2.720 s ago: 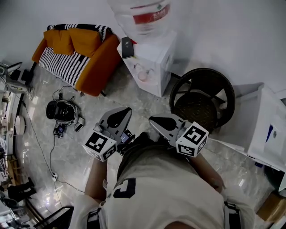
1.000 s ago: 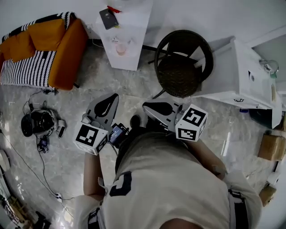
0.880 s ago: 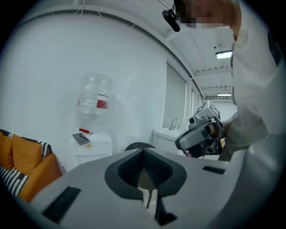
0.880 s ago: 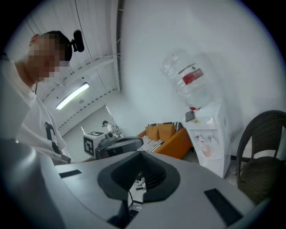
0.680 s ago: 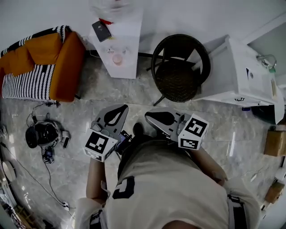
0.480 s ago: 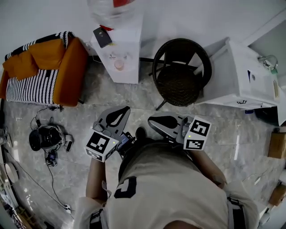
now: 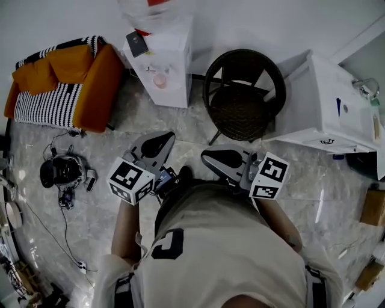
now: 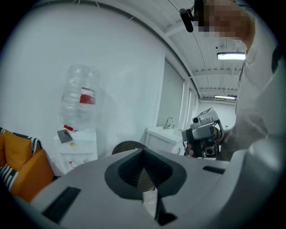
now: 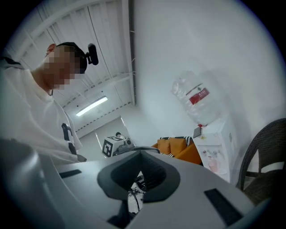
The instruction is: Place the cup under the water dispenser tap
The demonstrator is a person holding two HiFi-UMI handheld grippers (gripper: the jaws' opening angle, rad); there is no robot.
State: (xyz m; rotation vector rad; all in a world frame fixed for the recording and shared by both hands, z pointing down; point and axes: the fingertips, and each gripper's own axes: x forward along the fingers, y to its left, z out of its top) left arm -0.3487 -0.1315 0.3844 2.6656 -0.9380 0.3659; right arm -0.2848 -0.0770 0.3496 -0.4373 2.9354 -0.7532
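Observation:
The white water dispenser [image 7: 170, 66] stands against the far wall with a clear bottle [image 7: 150, 11] on top. A pink cup [image 7: 160, 80] sits in its tap recess; in the right gripper view the cup [image 9: 213, 165] shows on the dispenser front [image 9: 219, 147]. My left gripper [image 7: 163, 137] is held in front of the person's body, well short of the dispenser, shut and empty. Beside it my right gripper [image 7: 206, 158] is also shut with nothing in it. The left gripper view has the dispenser [image 8: 76, 150] far off to the left of the closed jaws.
A dark round wicker chair [image 7: 243, 96] stands right of the dispenser, next to a white sink cabinet [image 7: 328, 111]. An orange and striped sofa [image 7: 63, 84] is at the left. A phone [image 7: 136, 43] lies on the dispenser. Cables and a black device [image 7: 60, 171] lie on the floor.
The head view has swung since the oldest frame, so dispenser and chair sit more centred. Both grippers stay shut and side by side in front of the body, drifting slightly.

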